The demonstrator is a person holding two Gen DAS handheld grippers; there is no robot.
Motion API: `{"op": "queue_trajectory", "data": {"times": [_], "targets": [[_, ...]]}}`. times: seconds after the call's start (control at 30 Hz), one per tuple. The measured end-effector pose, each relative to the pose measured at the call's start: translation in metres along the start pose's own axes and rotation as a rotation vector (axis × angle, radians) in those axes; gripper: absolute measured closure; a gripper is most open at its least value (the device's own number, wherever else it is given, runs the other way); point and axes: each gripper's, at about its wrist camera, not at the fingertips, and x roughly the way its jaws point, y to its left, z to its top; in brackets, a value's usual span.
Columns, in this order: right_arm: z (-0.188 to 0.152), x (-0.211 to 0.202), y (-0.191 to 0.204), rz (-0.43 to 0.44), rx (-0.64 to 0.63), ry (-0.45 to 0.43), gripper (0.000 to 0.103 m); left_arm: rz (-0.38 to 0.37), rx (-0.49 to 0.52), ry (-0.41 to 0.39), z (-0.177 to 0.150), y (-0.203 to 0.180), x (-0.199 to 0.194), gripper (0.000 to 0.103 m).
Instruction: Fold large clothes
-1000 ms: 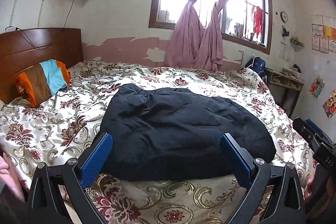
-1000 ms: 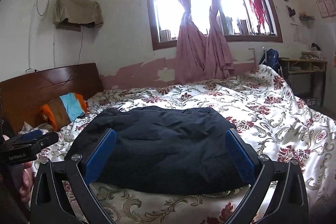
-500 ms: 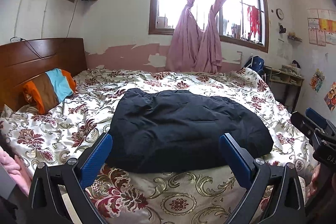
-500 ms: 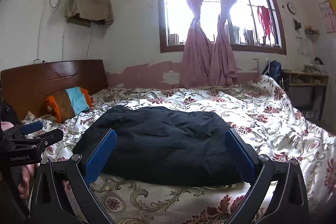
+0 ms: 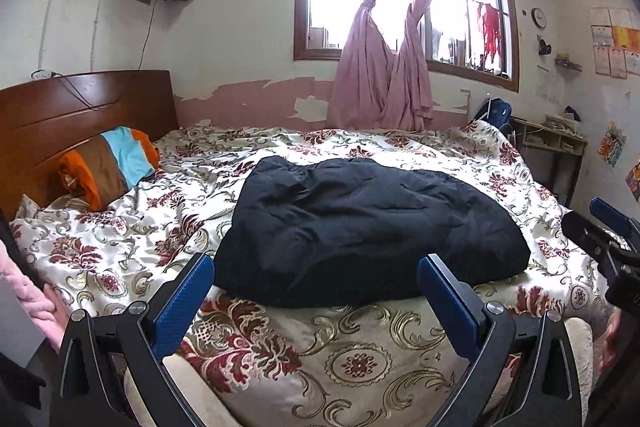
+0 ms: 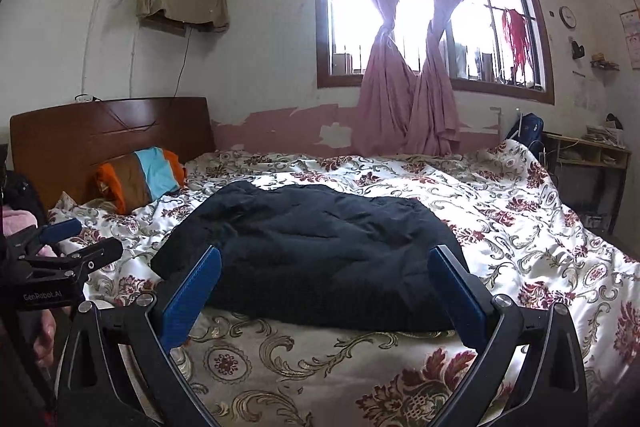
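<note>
A dark navy padded garment (image 5: 360,223) (image 6: 320,251) lies folded into a thick bundle on the floral bedspread (image 5: 304,359) (image 6: 520,227), near the bed's front edge. My left gripper (image 5: 316,291) hangs open just short of the bundle's near edge, nothing between its blue pads. My right gripper (image 6: 326,287) is open too, held in front of the same edge and apart from the cloth. Each gripper appears at the other view's border: the right one (image 5: 600,231), the left one (image 6: 68,247).
A striped orange, brown and blue pillow (image 5: 108,163) leans on the wooden headboard (image 5: 72,107). Pink curtains (image 5: 384,75) hang at the window behind the bed. A desk (image 5: 552,143) stands at the right wall. A pink sleeve (image 5: 24,291) shows at the left.
Both grippers have drawn back and risen from the bundle, which now sits farther off and lower in each view. More of the bedspread's front edge shows. The garment has not moved.
</note>
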Motion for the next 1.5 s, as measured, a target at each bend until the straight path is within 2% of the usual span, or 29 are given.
{"op": "queue_trajectory", "data": {"times": [0.2, 0.57, 1.5], "targets": [[-0.008, 0.002, -0.005, 0.006, 0.017, 0.019, 0.002, 0.01, -0.003, -0.002, -0.005, 0.003, 0.0, 0.0], [-0.025, 0.019, -0.004, 0.004, 0.015, 0.107, 0.002, 0.005, 0.002, 0.056, -0.02, 0.003, 0.014, 0.0], [-0.026, 0.017, -0.004, 0.004, 0.018, 0.101, 0.002, -0.003, 0.013, 0.059, -0.021, 0.001, 0.013, 0.0]]}}
